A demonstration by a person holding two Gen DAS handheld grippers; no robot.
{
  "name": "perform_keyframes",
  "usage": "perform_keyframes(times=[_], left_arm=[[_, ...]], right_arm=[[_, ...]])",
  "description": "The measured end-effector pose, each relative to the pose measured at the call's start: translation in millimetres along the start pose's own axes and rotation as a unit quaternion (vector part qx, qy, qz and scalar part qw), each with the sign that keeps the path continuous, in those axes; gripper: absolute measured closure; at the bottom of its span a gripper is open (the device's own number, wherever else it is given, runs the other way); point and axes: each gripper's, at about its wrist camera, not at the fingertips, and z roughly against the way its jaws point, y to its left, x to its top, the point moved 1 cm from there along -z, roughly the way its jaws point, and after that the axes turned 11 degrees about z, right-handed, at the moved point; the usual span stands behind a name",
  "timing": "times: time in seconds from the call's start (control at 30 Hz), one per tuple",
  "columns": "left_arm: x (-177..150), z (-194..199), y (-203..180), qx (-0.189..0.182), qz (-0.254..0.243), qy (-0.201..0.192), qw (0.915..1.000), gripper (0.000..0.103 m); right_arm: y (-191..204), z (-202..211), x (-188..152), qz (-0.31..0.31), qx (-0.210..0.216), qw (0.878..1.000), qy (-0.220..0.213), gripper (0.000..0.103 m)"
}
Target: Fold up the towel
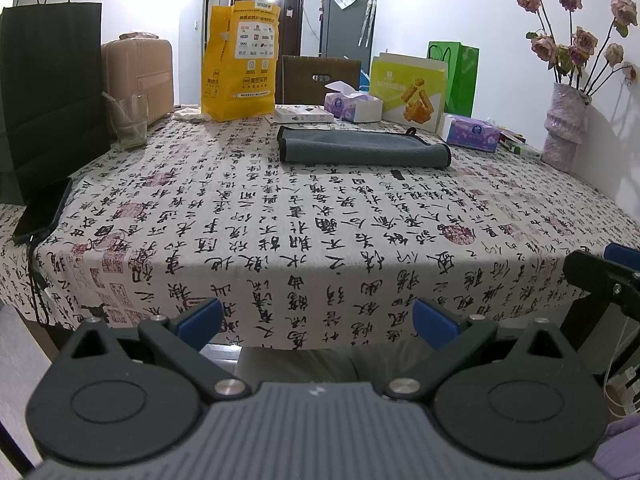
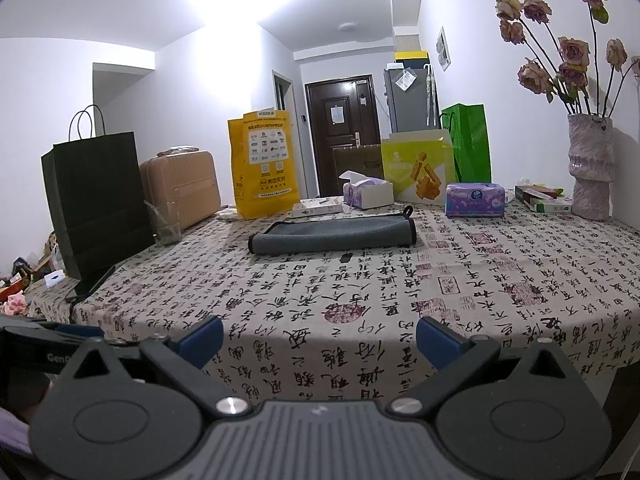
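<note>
A grey towel with black trim (image 1: 362,147) lies folded into a long strip on the far half of the table, also in the right wrist view (image 2: 334,233). My left gripper (image 1: 318,322) is open and empty, held off the table's near edge, far from the towel. My right gripper (image 2: 319,338) is open and empty too, at the near edge. The right gripper's tip shows at the right edge of the left wrist view (image 1: 600,276).
The table has a calligraphy-print cloth (image 1: 280,232). At the back stand a black paper bag (image 1: 52,92), a glass (image 1: 130,122), a yellow bag (image 1: 240,60), tissue boxes (image 1: 352,104), a green bag (image 1: 460,76) and a flower vase (image 1: 566,128). A phone (image 1: 42,212) lies at the left.
</note>
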Motion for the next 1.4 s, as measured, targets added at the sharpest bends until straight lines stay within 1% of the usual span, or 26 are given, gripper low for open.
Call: perform_keyframes(times=[1.4], left_arm=[[4.8,2.2,3.6,-0.001,0.000,-0.005,1.0000,0.000]], right_arm=[[-0.9,2.0,0.1,0.005,-0.003,1.000,-0.003,0.000]])
